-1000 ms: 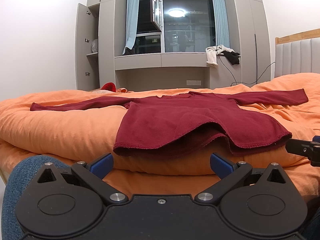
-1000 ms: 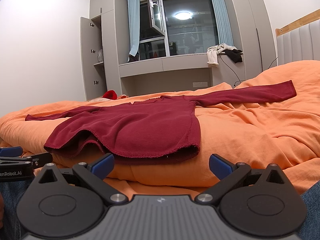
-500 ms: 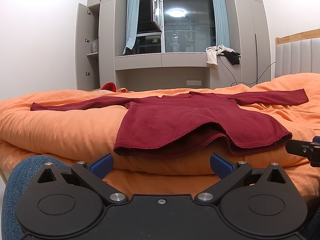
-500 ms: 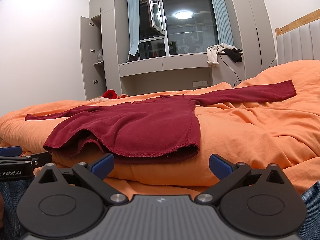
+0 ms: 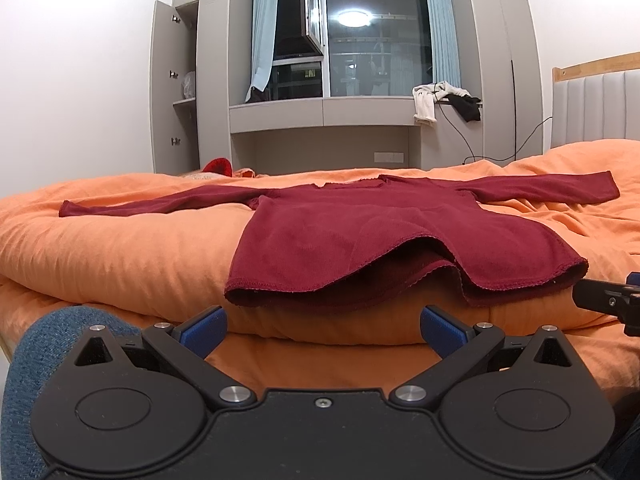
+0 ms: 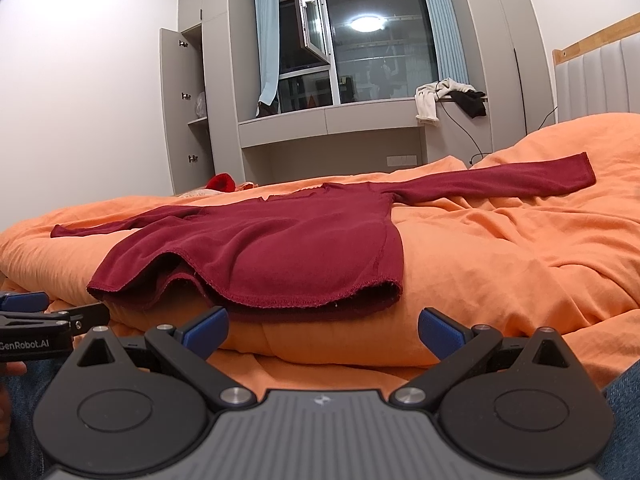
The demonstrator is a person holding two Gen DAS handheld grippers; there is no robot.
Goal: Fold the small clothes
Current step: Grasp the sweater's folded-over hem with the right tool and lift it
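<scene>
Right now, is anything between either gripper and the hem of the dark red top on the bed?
Nothing visible. Both the left gripper and right gripper are open, just short of the dark red top, whose hem drapes over the orange duvet edge. Only bare duvet lies between.

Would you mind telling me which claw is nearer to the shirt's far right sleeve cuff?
Right. The right claw sits below the hem's right corner, on the cuff's side. The left claw sits below the hem's left half, farther from it.
</scene>
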